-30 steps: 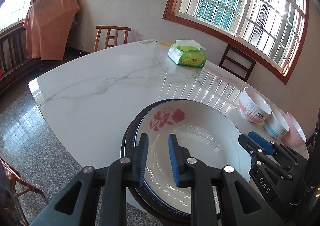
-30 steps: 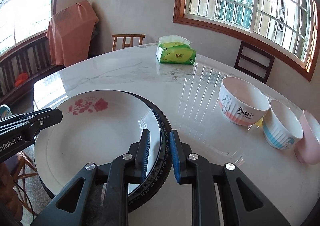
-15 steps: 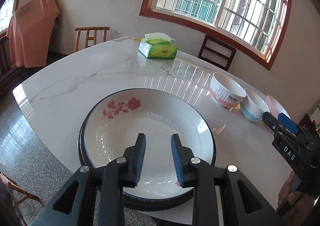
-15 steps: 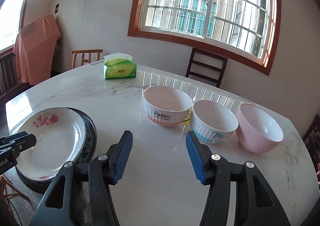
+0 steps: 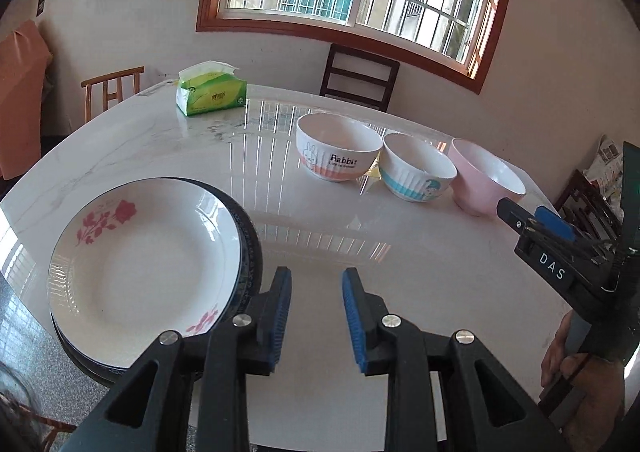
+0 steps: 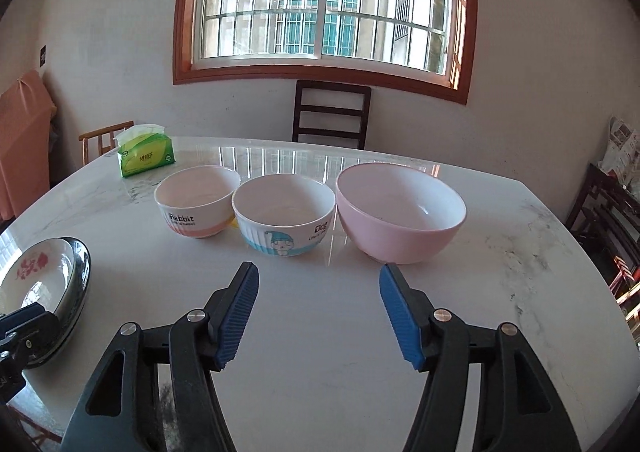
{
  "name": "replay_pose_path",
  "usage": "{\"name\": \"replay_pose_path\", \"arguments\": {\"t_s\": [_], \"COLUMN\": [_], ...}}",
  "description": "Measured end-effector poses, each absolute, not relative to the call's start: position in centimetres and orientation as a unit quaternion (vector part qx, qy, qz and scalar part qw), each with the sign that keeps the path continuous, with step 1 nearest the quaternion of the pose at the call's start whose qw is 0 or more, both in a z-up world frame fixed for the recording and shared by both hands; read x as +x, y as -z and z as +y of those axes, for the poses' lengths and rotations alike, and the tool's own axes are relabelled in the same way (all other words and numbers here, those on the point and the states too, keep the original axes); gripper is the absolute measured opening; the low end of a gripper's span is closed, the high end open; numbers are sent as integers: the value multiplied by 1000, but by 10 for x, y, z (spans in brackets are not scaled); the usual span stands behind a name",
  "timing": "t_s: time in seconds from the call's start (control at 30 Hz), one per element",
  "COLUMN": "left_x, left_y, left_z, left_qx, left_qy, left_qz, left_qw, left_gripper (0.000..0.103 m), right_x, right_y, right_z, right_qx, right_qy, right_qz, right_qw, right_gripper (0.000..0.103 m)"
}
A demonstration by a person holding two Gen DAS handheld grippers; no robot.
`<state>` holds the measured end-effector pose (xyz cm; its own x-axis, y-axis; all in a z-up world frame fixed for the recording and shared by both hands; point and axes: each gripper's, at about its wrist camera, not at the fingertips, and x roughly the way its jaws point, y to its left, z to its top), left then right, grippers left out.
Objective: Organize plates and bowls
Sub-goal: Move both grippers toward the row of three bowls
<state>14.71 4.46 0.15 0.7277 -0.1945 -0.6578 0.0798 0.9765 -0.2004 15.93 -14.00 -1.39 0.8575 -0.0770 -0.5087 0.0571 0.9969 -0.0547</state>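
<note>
- 3 bowls stand upright in a row on the marble table (image 6: 500,272): the Rabbit bowl (image 6: 197,207), the blue-striped bowl (image 6: 284,219) and the pink bowl (image 6: 400,211). All 3 show bare white insides; nothing lies in them. Neighbouring bowls sit just beside each other, and contact cannot be told.
- The rose plate (image 5: 144,260) lies stacked on a dark-rimmed plate (image 5: 250,236) at the table's near left edge, its well holding nothing but its printed flowers. The stack slightly overhangs the edge.
- A green tissue pack (image 5: 211,93) sits far back, near the far edge and well apart from the bowls.
- Bare marble stretches between the plate stack and the bowls, and in front of the bowls toward both grippers.
- The left gripper (image 5: 316,312) is parted with nothing between its blue pads, hanging just right of the plate stack. 0.5 s ago it sat narrower over the rose plate — now it has swung off to the side.
- The right gripper (image 6: 318,312) is spread wide and holds nothing, facing the gap between the blue-striped and pink bowls — the bowls look nearer than 0.5 s ago.
</note>
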Motion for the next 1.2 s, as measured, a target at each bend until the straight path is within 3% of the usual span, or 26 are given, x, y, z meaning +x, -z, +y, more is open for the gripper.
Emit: {"name": "replay_pose_path", "arguments": {"t_s": [1.2], "left_x": [197], "left_y": [3], "left_z": [-42], "left_qx": [-56], "left_qy": [138], "left_qz": [407], "left_qw": [901], "left_gripper": [27], "right_x": [180], "right_y": [46], "right_z": [-205], "right_qx": [22], "right_qy": [33], "right_qz": [317], "right_qw": [948], "right_gripper": [62]}}
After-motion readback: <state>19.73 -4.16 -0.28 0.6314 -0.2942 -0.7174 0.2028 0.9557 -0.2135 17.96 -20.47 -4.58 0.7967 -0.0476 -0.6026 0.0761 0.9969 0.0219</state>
